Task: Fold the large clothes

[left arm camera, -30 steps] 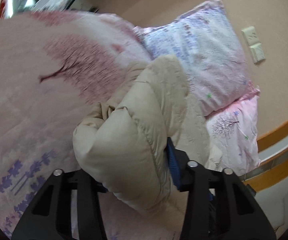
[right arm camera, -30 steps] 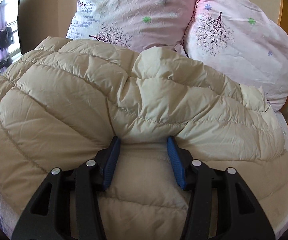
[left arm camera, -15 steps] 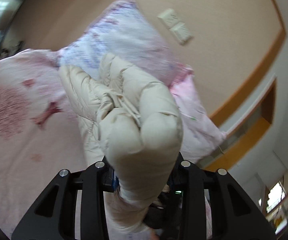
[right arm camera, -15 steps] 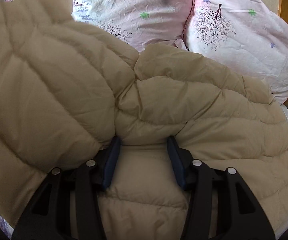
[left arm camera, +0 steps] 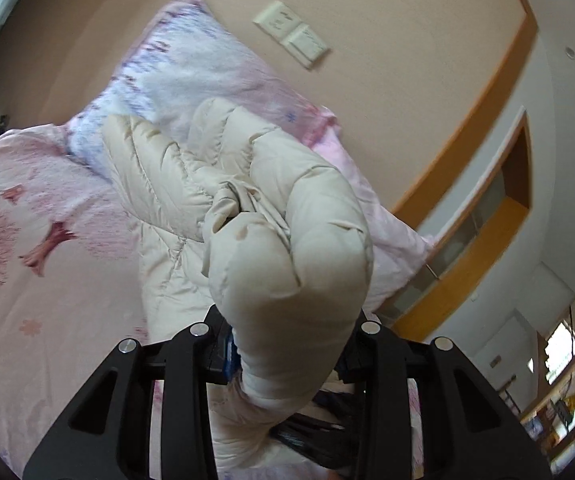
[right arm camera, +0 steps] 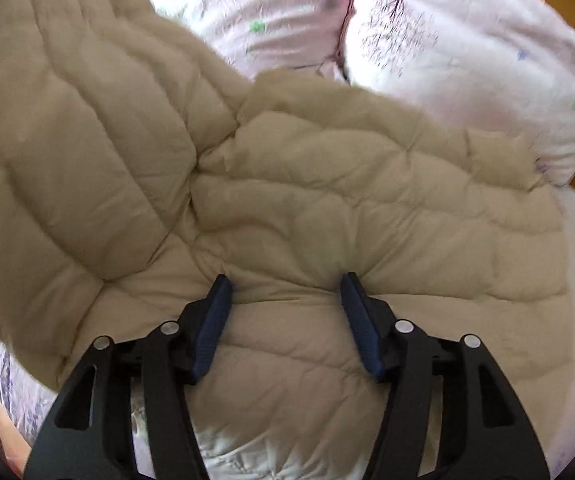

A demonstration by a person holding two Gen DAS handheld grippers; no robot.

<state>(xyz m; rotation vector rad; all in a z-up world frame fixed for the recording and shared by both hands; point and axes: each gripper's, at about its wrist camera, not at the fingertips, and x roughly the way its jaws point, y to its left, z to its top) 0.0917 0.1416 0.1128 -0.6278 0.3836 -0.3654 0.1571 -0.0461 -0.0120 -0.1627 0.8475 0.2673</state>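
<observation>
A beige quilted down coat lies spread over the bed. My left gripper is shut on a bunched edge of the coat and holds it raised above the bed; the coat hides the fingertips. My right gripper is open, its blue-padded fingers resting on the coat's middle with a puffed panel between them. The lifted left part of the coat rises across the left of the right wrist view.
Two pink floral pillows lean at the bed's head. The pink floral bedspread covers the bed. A wooden headboard edge and wall switches are to the right.
My left gripper has lifted and swung the gripped coat edge upward and toward the pillows. In the right wrist view the coat's left side has risen and come across. The right gripper has opened somewhat wider.
</observation>
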